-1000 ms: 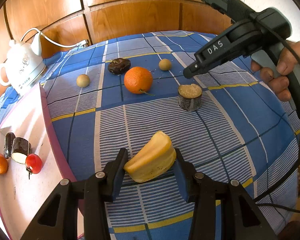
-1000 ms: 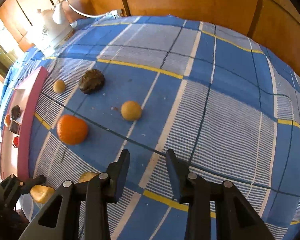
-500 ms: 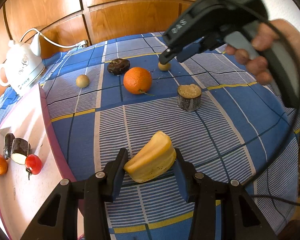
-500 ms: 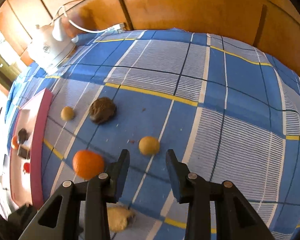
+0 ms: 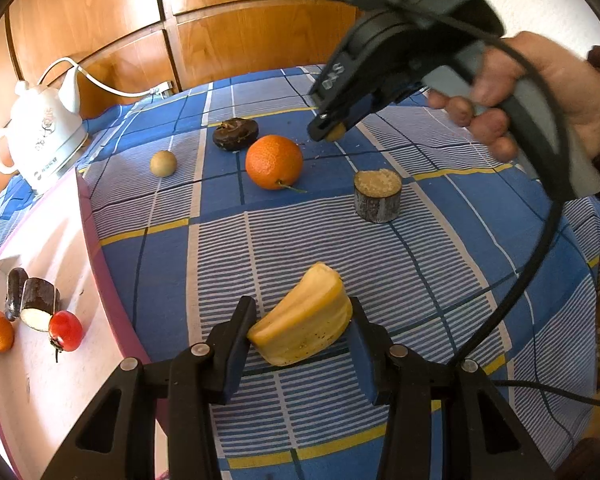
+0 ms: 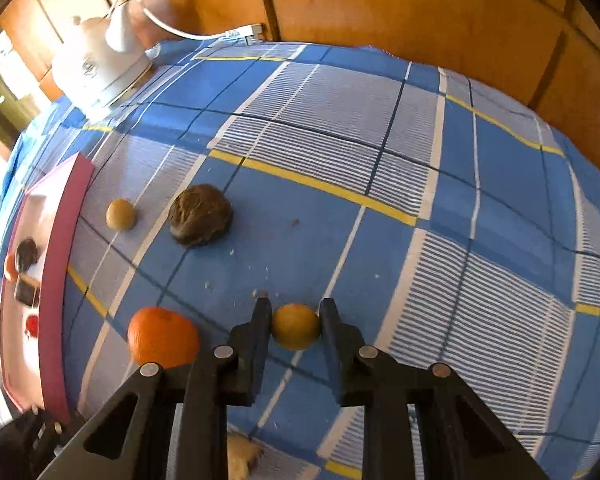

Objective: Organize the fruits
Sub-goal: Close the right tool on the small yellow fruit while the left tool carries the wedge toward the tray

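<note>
Two tools at work. Brought the right tool (image 6: 296,305) down and forward since a second ago, from hovering over bare cloth to straddling the small round fruit (image 6: 296,326). Kept the left tool (image 5: 300,312) as before, clamped on the yellow wedge (image 5: 304,328). Found the round fruit resting on the table (image 6: 420,160) right between the right tool's tips, one finger close at each side; could not tell whether pinched or merely flanked. Noted its dull yellow-tan, smooth skin. Saw the orange (image 6: 162,336) at 9 o'clock from it and the dark wrinkled fruit (image 6: 200,220) at 11 o'clock. Held the wedge tilted, pale cut face turned to 10 o'clock.
</note>
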The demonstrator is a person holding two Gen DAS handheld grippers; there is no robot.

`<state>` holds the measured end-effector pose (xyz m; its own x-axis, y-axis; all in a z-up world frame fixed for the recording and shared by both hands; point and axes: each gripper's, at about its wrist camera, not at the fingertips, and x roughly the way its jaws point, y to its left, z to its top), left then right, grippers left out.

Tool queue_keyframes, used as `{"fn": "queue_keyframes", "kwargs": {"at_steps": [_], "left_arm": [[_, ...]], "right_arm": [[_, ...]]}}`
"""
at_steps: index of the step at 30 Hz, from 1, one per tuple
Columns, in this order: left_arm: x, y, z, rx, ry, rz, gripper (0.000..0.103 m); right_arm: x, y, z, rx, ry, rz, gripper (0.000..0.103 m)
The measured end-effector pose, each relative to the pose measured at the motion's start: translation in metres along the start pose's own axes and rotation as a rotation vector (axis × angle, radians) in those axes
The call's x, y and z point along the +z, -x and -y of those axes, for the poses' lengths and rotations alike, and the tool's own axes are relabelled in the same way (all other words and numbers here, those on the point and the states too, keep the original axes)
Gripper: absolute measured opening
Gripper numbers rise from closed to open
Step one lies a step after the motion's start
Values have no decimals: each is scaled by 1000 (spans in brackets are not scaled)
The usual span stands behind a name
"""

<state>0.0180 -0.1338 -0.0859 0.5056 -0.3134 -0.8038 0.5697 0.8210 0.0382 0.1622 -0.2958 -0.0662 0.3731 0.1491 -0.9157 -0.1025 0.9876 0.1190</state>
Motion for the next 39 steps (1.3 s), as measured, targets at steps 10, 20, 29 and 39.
{"fn": "queue_keyframes", "kwargs": {"at_steps": [10,20,29,39], "left_arm": [[0,-1,0,-2,4,-1,46],[5,7,-3,-22,24,14,44],[21,40,-25,-18,129,78,44],[22,65,-46,31,212,103,44]], "right_arm": [[-43,9,30,-80,14,-51,25],[-41,8,31,-80,21,-27,25],[-39,8,40,-67,22,-27,25],[-43,6,29,-91,37,-22,25]]}}
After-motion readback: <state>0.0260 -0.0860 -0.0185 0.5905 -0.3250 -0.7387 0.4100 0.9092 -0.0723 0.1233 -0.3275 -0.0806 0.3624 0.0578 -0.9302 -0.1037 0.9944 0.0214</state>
